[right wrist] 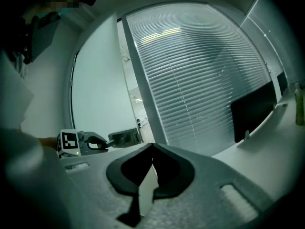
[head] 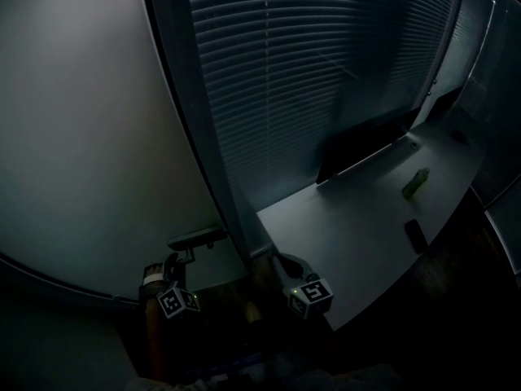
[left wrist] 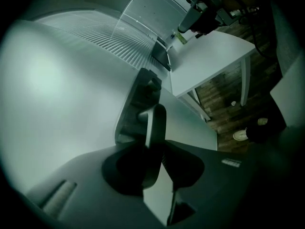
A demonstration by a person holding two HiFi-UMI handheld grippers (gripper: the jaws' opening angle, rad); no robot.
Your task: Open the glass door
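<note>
Two hand-held grippers are seen low in the dim head view, each topped by a marker cube. The left gripper [head: 181, 259] is held against the glass door [head: 73, 137], and its jaws are closed on the free end of the door handle [head: 198, 238], a short lever that is seen level from above. In the left gripper view the lever [left wrist: 155, 123] is shown running down between the two jaws, with the frosted pane filling the left of the picture. The right gripper [head: 281, 263] is held just beside the near corner of a white desk [head: 358, 226]; its jaws are pressed together at the tips and nothing is carried between them. The door is set at the left of the scene and is bordered on its right by a dark frame post [head: 187, 96], beyond which closed blinds [head: 309, 55] are hung behind glass. In the right gripper view a narrow lit strip is shown between pane and post. On the desk a dark monitor [head: 366, 141] is stood against the blinds, a green bottle [head: 415, 183] is placed near the middle, and a small black object [head: 415, 235] is laid by the front edge.
</note>
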